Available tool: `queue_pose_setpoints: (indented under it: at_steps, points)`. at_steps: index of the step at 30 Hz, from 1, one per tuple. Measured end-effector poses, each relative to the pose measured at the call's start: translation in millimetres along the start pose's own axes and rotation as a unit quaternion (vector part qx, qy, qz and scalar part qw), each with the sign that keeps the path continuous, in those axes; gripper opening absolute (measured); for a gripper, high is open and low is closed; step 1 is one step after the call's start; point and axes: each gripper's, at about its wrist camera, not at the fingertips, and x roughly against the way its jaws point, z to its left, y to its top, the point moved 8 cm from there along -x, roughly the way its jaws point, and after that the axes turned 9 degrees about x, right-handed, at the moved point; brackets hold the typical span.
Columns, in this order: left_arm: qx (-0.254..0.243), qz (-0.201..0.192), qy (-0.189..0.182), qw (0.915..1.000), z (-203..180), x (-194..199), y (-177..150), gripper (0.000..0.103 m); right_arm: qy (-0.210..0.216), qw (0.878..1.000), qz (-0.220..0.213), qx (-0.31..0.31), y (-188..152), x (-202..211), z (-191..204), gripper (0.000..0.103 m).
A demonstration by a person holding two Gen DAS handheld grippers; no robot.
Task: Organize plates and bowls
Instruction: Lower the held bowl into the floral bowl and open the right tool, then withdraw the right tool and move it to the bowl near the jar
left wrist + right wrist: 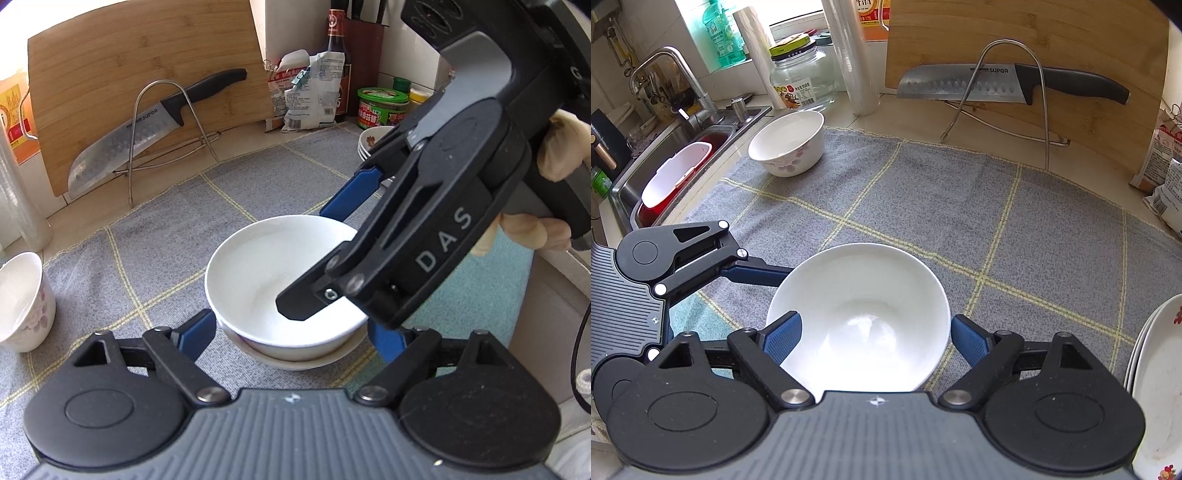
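Observation:
A plain white bowl [273,266] sits on a small white plate [295,360] on the grey checked cloth [166,236]. My left gripper [291,332] is open, its blue fingers on either side of the bowl's near base. My right gripper [875,338] is open and straddles the same white bowl [860,302]; in the left wrist view one black finger [303,299] reaches inside the bowl and the other lies outside the far rim. A floral bowl [788,142] stands at the cloth's far left corner. Stacked floral plates [1156,373] lie at the right.
A bamboo cutting board [1034,40] and a knife [997,85] on a wire rack stand at the back. A sink [665,173] with a faucet lies left, jars and rolls of wrap [857,62] beside it. Bags, a bottle and jars [382,107] fill the right corner.

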Motion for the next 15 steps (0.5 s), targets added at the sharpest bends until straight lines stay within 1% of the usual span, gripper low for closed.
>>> queue_pose_setpoints:
  at_steps: [1,3,12,15]
  points:
    - [0.002,-0.003,-0.001,1.0000,1,1,0,0.094,-0.001,1.000,-0.003,0.001,0,1,0,0.103]
    - [0.004,-0.003,-0.003,1.0000,3,4,0,0.095,-0.001,1.000,-0.003,0.002,-1,2,1,0.103]
    - [0.012,0.002,0.000,0.9999,8,10,-8,0.095,-0.024,1.000,-0.007,0.017,-7,3,7,0.103]
    - [0.013,0.002,0.001,0.9999,8,11,-10,0.095,-0.032,0.999,-0.013,0.014,-9,4,9,0.103]
